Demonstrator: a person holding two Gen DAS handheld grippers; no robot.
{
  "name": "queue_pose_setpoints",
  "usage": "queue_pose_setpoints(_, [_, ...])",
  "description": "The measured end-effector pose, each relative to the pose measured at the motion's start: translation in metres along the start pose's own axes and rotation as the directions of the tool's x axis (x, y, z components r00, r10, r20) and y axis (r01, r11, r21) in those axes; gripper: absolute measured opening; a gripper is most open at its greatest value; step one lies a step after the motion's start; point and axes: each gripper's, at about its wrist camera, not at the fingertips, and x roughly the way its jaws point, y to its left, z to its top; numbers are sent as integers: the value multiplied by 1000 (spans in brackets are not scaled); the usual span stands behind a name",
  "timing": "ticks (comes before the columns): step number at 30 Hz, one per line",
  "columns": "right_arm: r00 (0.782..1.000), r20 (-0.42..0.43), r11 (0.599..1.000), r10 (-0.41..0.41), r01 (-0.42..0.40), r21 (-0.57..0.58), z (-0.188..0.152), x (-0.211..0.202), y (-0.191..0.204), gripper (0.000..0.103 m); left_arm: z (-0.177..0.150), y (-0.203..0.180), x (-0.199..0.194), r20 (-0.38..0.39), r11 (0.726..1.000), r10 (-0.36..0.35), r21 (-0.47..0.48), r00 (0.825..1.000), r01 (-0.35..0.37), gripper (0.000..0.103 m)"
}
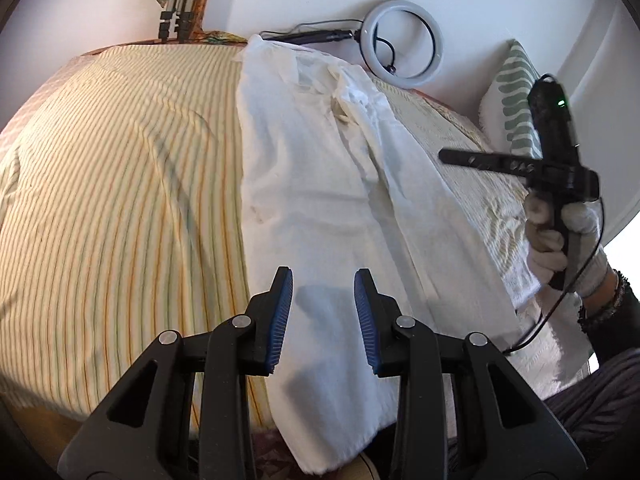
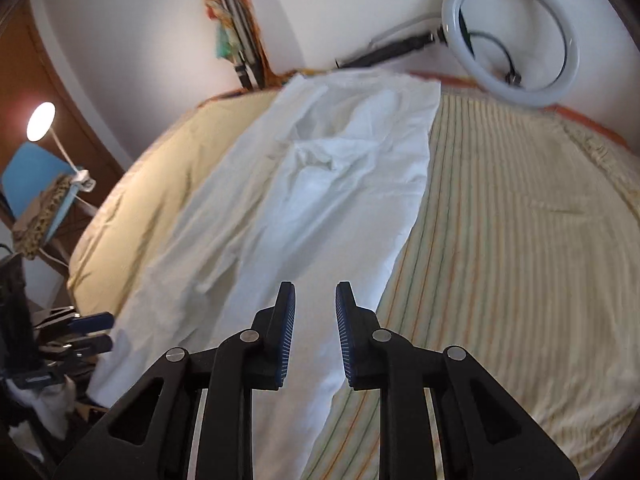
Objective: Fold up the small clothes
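1. White trousers (image 2: 320, 184) lay lengthwise on the striped bed (image 2: 500, 220), legs toward me, crotch rumpled.
2. Left gripper (image 1: 322, 316): jaws apart, nothing between, above a leg end.
3. Right gripper (image 2: 316, 330): jaws narrowly apart, empty, over the other leg.
4. Risk: pinching one layer only, or sheet with cloth, would drag the fold askew.
5. Risk: the rumple could set a crooked crease.

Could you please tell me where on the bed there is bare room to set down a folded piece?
The striped bedspread is bare between the white garment and the ring light by the wall. In the left wrist view, its other side is bare too. The chair corner looks cluttered.
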Motion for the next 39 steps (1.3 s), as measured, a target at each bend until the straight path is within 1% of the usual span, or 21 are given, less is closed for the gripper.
queue_pose_setpoints(1, [999,-33,1000,6,-6,11,-1,10,-8,19,3,1,2,8,1000,5,3,1000,-5,32])
queue_pose_setpoints(3, [996,-74,998,-50,48,-29,-10,20,-6,19,9,5,8,1,1000,10,15,1000,-10,32])
queue_pose_setpoints(5, [995,-57,995,-77,73,-72,-23,12,-1,19,7,10,15,-34,1000,-6,8,999,6,32])
queue_pose_setpoints(7, [995,-55,994,-84,80,-79,-37,2,3,19,-1,10,20,-63,999,7,37,998,-4,32])
queue_pose_setpoints(8, [994,-53,991,-100,94,-95,-48,-5,8,19,-7,8,20,-64,999,14,53,998,-11,32])
queue_pose_setpoints(9, [991,-48,986,-123,117,-118,-58,-9,12,19,-13,6,17,-41,997,25,73,999,-22,32])
queue_pose_setpoints(11, [988,-34,979,-147,141,-145,-77,-19,20,20,-25,-1,12,-27,990,56,129,998,-52,32])
queue_pose_setpoints(17, [988,-20,981,-150,146,-131,-118,-39,33,20,-58,-12,-7,-5,977,91,194,996,-88,32])
queue_pose_setpoints(19, [987,-26,975,-158,152,-159,-128,-46,38,20,-67,-16,-15,-19,967,96,239,995,-89,32])
queue_pose_setpoints(21, [988,-45,975,-150,140,-171,-130,-51,40,21,-71,-16,-24,-37,968,85,240,996,-73,32])
queue_pose_setpoints(22, [988,-65,978,-140,127,-168,-132,-56,40,24,-71,-14,-28,-45,972,76,227,996,-64,32])
queue_pose_setpoints(23, [990,-79,982,-120,107,-154,-134,-61,39,29,-69,-9,-32,-47,978,70,202,996,-59,32])
queue_pose_setpoints(25, [994,-97,994,-46,36,-100,-136,-68,33,39,-64,3,-41,-50,992,34,122,998,-28,32])
queue_pose_setpoints(26, [995,-104,998,7,-13,-56,-137,-71,28,40,-60,11,-44,-55,997,16,70,998,-12,32])
queue_pose_setpoints(28, [991,-108,997,75,-73,30,-139,-75,18,40,-54,26,-44,-89,998,-47,-37,995,44,32])
queue_pose_setpoints(30, [980,-130,983,154,-138,123,-141,-72,7,40,-53,34,-40,-126,991,-100,-105,987,87,32])
queue_pose_setpoints(31, [967,-143,967,212,-187,173,-143,-67,0,40,-53,38,-36,-148,985,-129,-135,981,109,32])
queue_pose_setpoints(32, [959,-149,956,242,-209,207,-145,-64,-4,40,-53,41,-31,-172,977,-159,-168,972,131,32])
queue_pose_setpoints(34, [944,-158,933,290,-242,265,-149,-56,-10,40,-52,45,-26,-185,962,-201,-220,962,159,32])
queue_pose_setpoints(37, [928,-143,907,344,-289,306,-150,-53,-11,41,-47,46,-26,-202,954,-231,-240,952,180,32])
queue_pose_setpoints(39, [914,-156,893,375,-311,325,-150,-50,-11,41,-46,49,-26,-217,947,-249,-260,944,190,32])
